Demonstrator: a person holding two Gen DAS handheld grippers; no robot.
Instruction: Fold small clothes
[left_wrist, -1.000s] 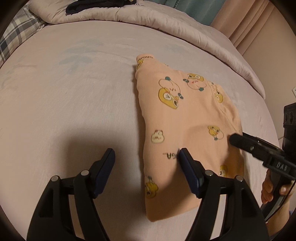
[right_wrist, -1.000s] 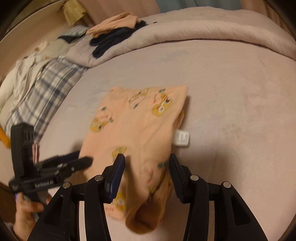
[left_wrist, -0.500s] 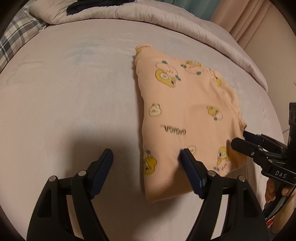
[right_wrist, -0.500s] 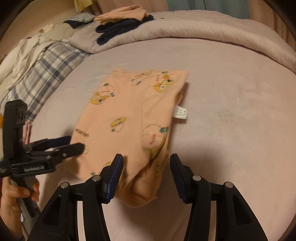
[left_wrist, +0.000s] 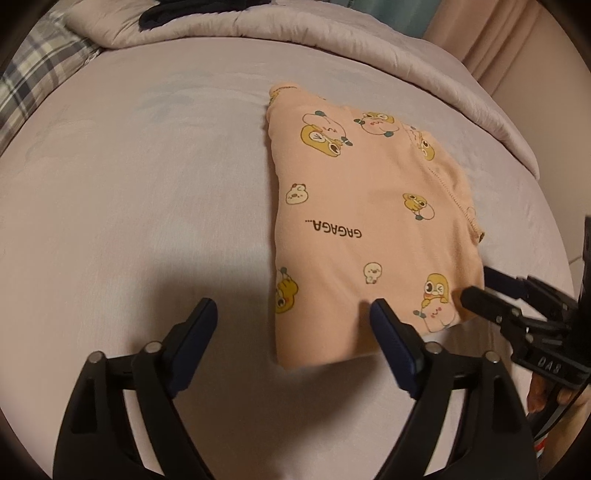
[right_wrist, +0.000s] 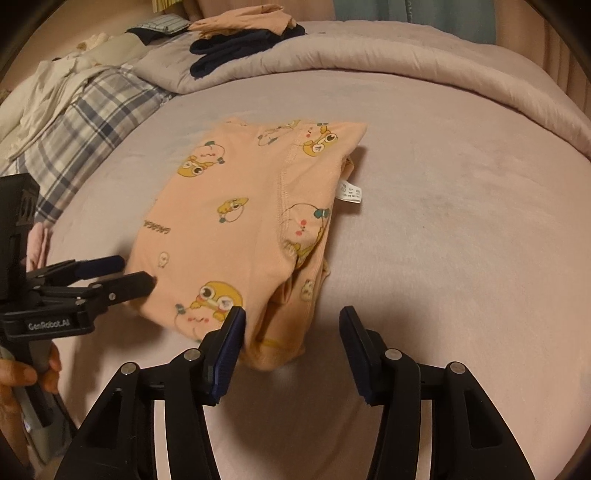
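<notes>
The left gripper (left_wrist: 293, 334), angled down at the lower frame, has just been widening; its jaws stand apart over the sheet with nothing clamped. The right gripper (right_wrist: 291, 338), also angled down, gapes empty just short of the folded peach pyjama garment (right_wrist: 243, 221), which lies mid-frame on the lilac bedsheet (right_wrist: 461, 229).

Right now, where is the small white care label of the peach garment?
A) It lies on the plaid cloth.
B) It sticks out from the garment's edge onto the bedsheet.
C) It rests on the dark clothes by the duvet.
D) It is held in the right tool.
B: the white care label pokes out from the side edge of the peach garment and lies on the bedsheet, away from both tools.
</notes>
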